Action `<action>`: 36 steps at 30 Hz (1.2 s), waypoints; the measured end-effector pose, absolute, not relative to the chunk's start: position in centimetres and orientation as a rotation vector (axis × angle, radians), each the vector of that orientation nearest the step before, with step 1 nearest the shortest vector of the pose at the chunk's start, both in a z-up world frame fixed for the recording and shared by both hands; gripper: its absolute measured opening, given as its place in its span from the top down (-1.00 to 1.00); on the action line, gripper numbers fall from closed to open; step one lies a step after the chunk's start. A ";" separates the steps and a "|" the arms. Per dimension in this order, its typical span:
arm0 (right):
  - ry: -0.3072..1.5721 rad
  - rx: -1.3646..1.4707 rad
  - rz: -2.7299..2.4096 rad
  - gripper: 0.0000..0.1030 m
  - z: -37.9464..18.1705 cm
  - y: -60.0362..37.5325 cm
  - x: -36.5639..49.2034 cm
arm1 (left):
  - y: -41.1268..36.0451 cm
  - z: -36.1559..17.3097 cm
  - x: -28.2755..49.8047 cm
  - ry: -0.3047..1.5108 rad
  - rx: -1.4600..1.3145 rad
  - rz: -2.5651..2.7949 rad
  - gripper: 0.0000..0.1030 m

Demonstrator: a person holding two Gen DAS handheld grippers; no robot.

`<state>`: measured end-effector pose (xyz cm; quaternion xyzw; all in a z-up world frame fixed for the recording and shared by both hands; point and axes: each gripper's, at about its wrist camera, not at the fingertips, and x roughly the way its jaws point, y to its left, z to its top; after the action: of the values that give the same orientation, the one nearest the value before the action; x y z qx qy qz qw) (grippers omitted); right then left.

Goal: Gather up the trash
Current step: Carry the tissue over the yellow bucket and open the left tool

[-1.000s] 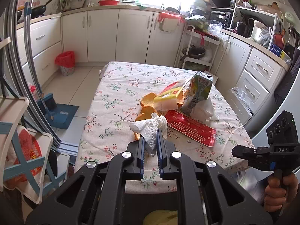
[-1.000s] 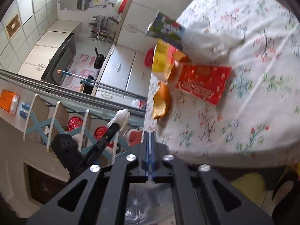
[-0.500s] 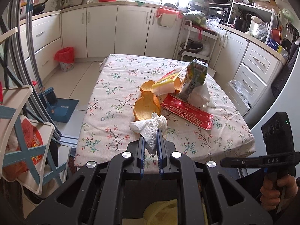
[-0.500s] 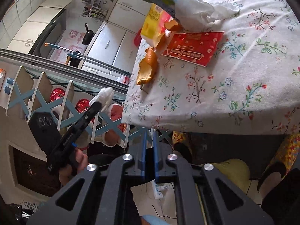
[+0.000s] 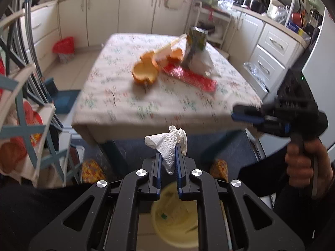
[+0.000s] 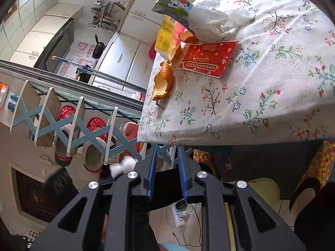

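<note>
My left gripper [image 5: 168,160] is shut on a crumpled white tissue [image 5: 166,144] and holds it off the table's near edge, above a pale yellow bin [image 5: 174,221] on the floor. My right gripper [image 6: 167,168] is open and empty below the table edge; it also shows in the left wrist view [image 5: 247,115]. On the floral tablecloth [image 6: 261,79] lie orange peels [image 6: 163,81], a red wrapper [image 6: 207,59], a yellow packet [image 6: 167,36], a green carton [image 6: 173,5] and a white plastic bag [image 6: 209,21].
A shoe rack [image 6: 62,125] with slippers stands left of the table. White kitchen cabinets [image 5: 125,18] line the far walls, with a red waste bin [image 5: 63,46] on the floor. A power strip [image 6: 180,215] lies on the floor.
My left gripper has pulled back from the table and dropped lower with the tissue, now above the yellow bin. My right gripper has opened from shut.
</note>
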<state>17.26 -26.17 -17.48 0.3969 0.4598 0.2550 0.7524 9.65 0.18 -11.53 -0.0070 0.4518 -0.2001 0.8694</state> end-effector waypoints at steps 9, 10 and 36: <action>1.007 0.880 0.554 0.41 -17.7 -26.1 16.2 | -3.1 -15.6 6.1 1.144 0.114 -0.534 0.79; 1.008 0.881 0.553 0.38 -17.7 -26.1 16.1 | -3.5 -16.0 5.7 1.158 0.138 -0.545 0.73; 1.016 0.870 0.518 -0.05 -18.2 -26.4 15.2 | -3.2 -16.2 5.9 1.124 0.134 -0.479 -0.20</action>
<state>15.25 -26.37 -18.17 0.3985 0.4657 0.2375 0.7536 5.94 -3.23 -16.23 0.0627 0.5271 -0.2247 0.8171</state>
